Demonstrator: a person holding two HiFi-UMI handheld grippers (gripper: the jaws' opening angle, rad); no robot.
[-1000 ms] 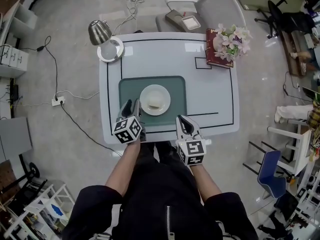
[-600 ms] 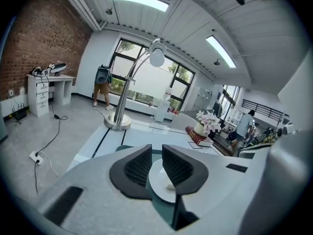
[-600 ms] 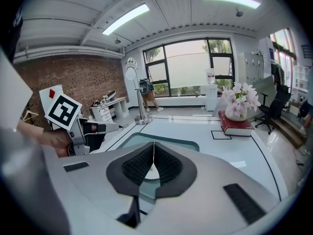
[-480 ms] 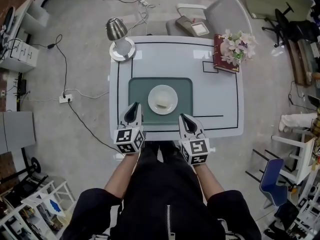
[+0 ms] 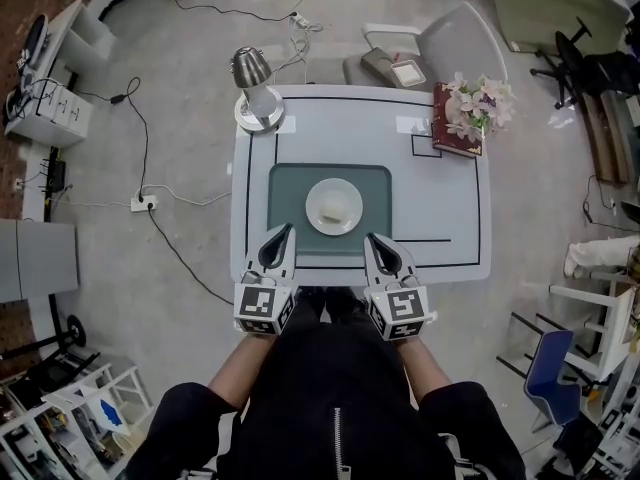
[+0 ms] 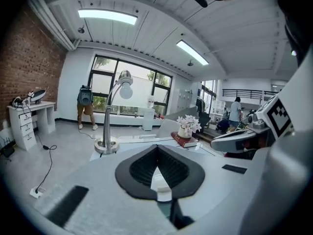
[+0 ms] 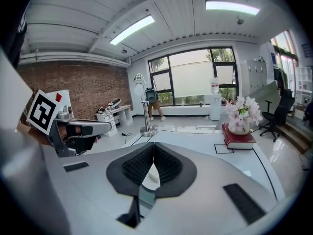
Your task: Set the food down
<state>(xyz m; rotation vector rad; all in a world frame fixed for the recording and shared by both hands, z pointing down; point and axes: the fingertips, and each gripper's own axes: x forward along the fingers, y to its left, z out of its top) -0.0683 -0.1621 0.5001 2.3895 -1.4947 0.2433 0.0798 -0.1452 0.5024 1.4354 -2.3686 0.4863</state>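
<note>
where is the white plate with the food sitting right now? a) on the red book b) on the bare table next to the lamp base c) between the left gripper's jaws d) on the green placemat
D: the head view shows the white plate lying in the middle of the green placemat on the table.

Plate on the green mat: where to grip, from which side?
Pinch the plate's near rim from the person's side. It lies flat on the mat, food sits central, rim bare; a low, near-level approach probably works.
</note>
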